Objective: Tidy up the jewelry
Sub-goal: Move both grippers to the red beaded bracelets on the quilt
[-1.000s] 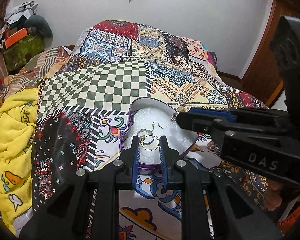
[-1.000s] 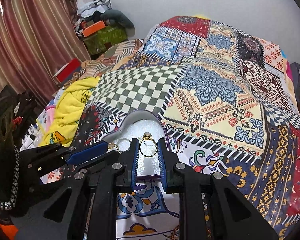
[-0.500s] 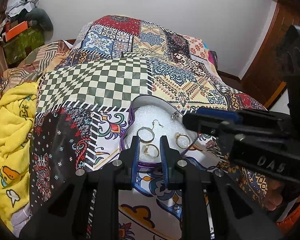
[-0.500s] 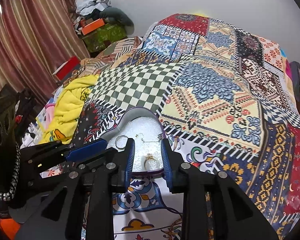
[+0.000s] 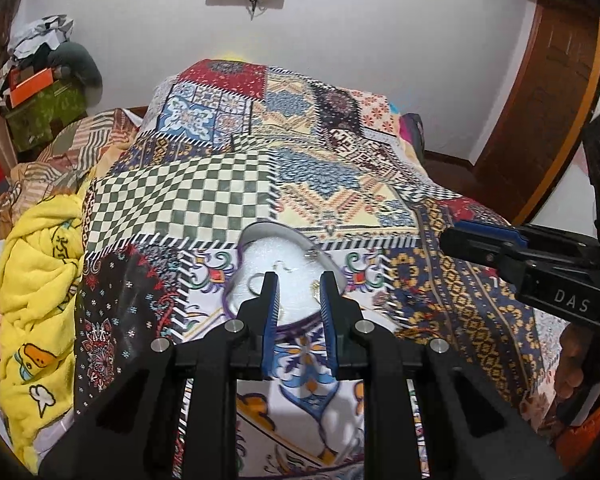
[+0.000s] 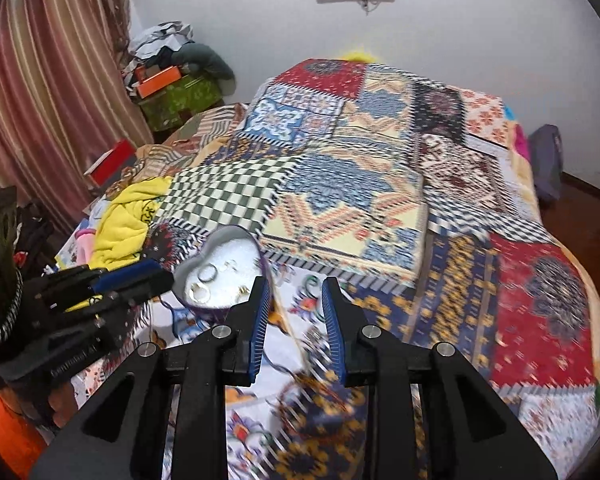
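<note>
A heart-shaped box with a purple rim and white padding lies on the patchwork bedspread; it also shows in the right wrist view. Rings and small earrings lie on its padding. My left gripper is open and empty, raised just in front of the box. My right gripper is open and empty, to the right of the box over the bedspread. Each gripper shows in the other's view, the right one and the left one.
The patchwork bedspread covers the bed. A yellow towel lies at the left edge. Boxes and clothes are piled by the far wall beside a curtain. A wooden door stands at right.
Both grippers let go of gold rings into the box, opened, and pulled back. The right gripper swung away to the right of the box.
</note>
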